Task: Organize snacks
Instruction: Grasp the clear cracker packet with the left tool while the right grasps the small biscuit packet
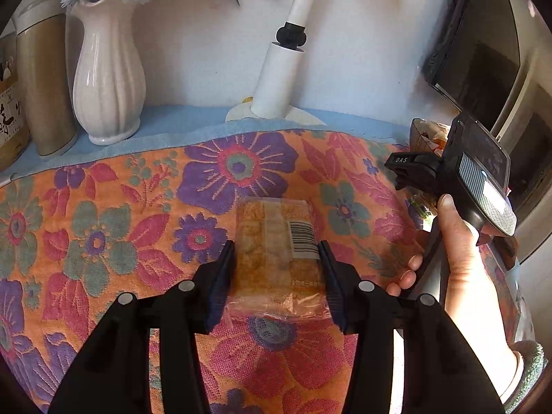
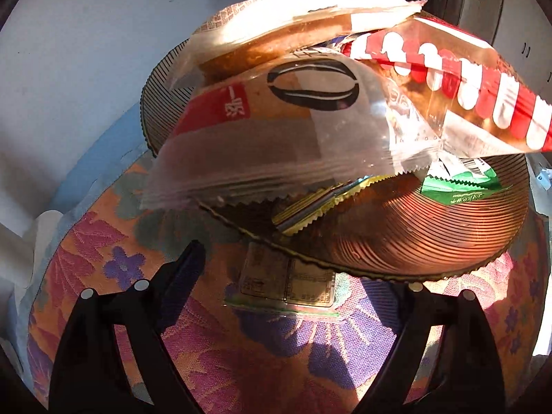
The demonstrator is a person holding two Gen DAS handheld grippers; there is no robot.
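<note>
A clear-wrapped snack pack [image 1: 276, 252] is being clamped by the left tool [image 1: 276, 258], well short of the ribbed bowl [image 2: 396, 234]. It should be carried flat onto that heaped bowl. The right tool [image 2: 296, 276] is being held apart, empty, over a flat packet [image 2: 286, 283] beside the bowl.

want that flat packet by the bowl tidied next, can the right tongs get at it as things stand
Probably yes. The flat packet lies on the cloth between the open right tongs, nothing on top of it. Its far edge tucks under the snack bowl rim, which may crowd the grip.

White wall [image 1: 207, 51] behind; floral cloth [image 1: 103, 224] on table, sunlit; dark monitor [image 1: 483, 62] at right.
</note>
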